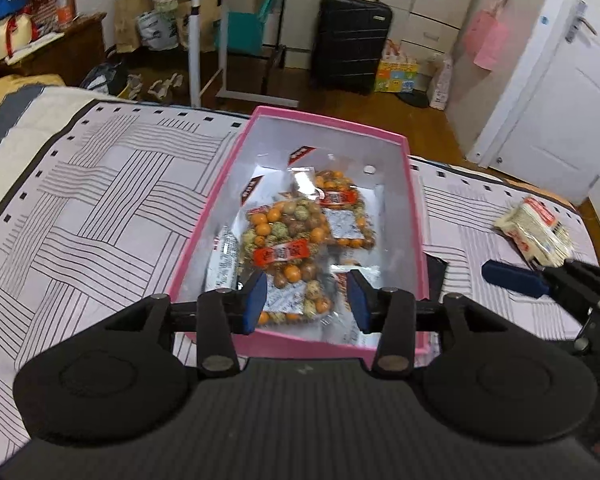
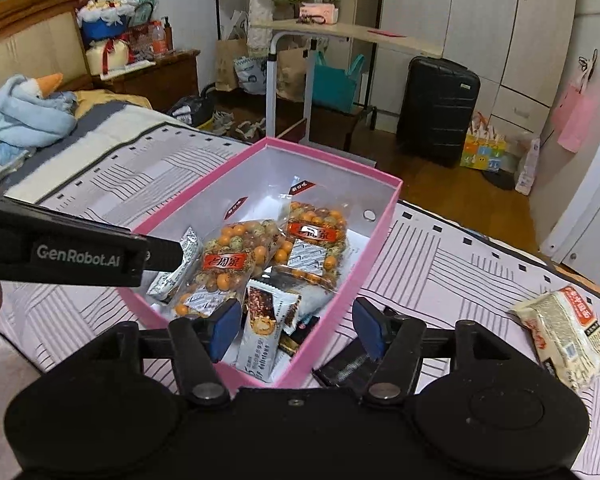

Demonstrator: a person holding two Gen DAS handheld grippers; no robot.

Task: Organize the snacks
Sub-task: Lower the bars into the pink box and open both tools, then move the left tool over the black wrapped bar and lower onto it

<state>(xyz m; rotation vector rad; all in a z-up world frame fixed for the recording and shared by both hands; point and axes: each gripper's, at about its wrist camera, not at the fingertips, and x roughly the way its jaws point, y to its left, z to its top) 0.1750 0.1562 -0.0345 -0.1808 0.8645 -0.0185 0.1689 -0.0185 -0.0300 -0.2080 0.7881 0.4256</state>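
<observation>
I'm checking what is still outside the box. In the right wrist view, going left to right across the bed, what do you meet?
Blue blanket → left hand-held gripper → pink box holding the snack packs → flat black thing beside the box → noodle pack, lying on the bedspread outside the box.

a home bedroom — bed (image 2: pixel 112 160), wardrobe (image 2: pixel 480 12), suitcase (image 2: pixel 436 108) by the door (image 1: pixel 560 92).

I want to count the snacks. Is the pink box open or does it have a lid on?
Open. The pink box has no lid on it, and snack packets show inside.
</observation>
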